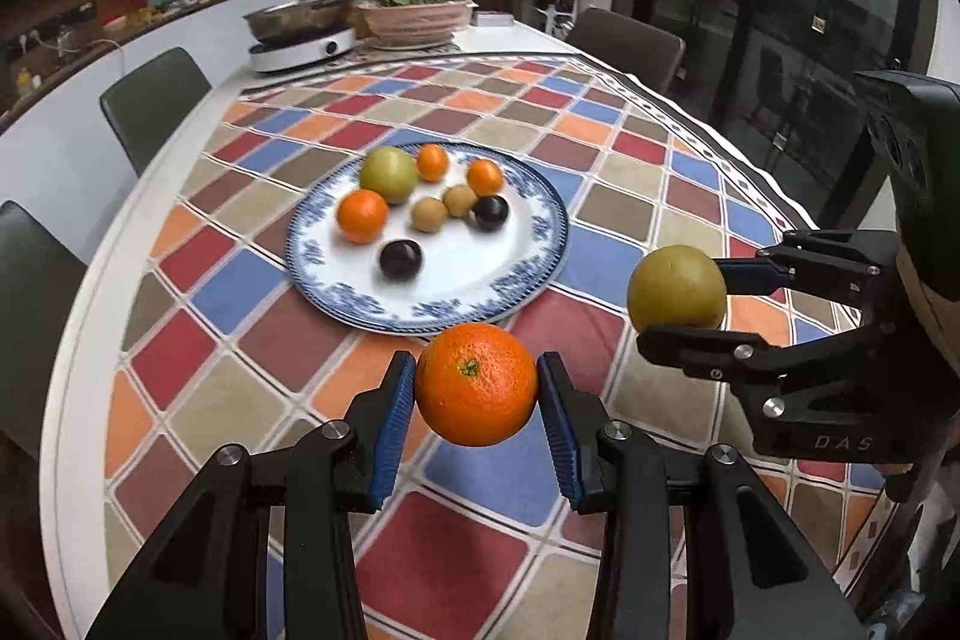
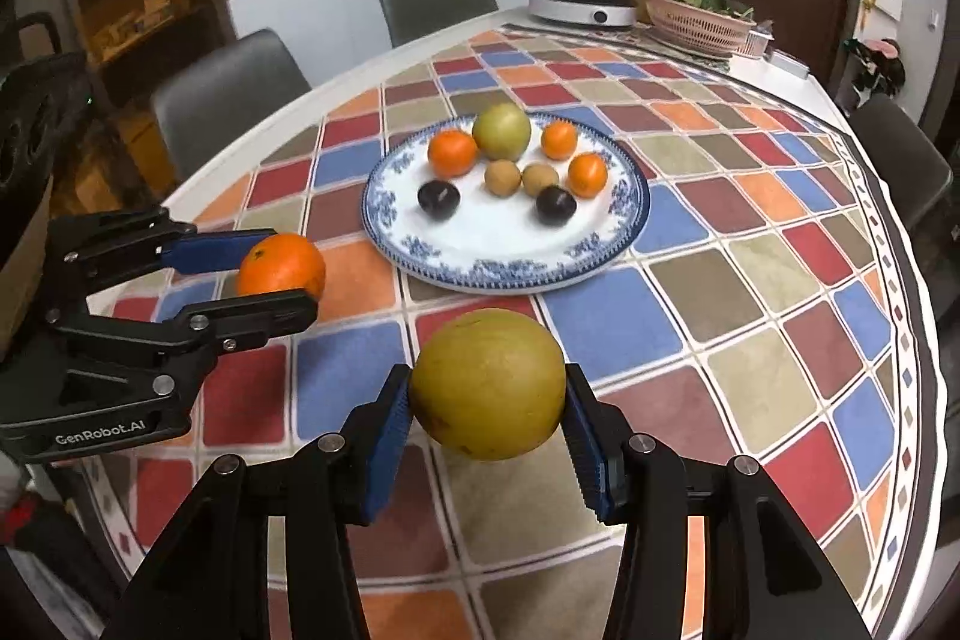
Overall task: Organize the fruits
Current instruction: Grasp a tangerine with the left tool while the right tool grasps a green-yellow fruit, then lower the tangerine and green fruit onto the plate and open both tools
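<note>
Left gripper (image 1: 477, 388) clenched on an orange (image 1: 477, 383), held between its pads above the tablecloth (image 1: 510, 550), just near of the plate (image 1: 540, 274). Right gripper (image 2: 489, 388) grasps a pear (image 2: 489, 383) likewise, beside the plate's near edge.

Even indoor light, strong fisheye warp

Black vignette fills the corners; the bench (image 1: 180, 352) edge bows. The plate (image 1: 336, 274) and its fruit look slightly blurred, and shadows beneath them are soft.
</note>
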{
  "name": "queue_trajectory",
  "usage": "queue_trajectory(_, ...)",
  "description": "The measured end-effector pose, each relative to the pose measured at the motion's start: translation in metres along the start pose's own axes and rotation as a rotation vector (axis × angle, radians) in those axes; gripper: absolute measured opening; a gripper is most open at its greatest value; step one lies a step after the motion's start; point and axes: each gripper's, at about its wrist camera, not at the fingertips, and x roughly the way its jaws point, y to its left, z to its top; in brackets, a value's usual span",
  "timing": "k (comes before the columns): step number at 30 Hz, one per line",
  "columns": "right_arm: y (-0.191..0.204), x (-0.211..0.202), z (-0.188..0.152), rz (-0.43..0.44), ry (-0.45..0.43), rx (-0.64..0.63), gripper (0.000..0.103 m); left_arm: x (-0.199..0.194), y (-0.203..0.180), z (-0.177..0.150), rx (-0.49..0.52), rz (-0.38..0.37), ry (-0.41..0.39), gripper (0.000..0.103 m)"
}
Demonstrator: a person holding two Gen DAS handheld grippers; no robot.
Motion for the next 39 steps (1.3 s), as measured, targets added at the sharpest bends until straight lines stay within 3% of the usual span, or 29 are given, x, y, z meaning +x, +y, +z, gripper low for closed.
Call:
queue_trajectory(15, 0.018, -0.007, 0.034, -0.043, -0.093, 0.061, 0.049, -0.007, 0.039, 0.026, -0.001, 0.057, -0.06, 0.041)
queue_trajectory(39, -0.005, 0.077, 0.073, -0.071, -0.026, 0.18, 0.049, 0.084, 0.09, 0.059, 0.014, 0.035, 0.02, 0.041)
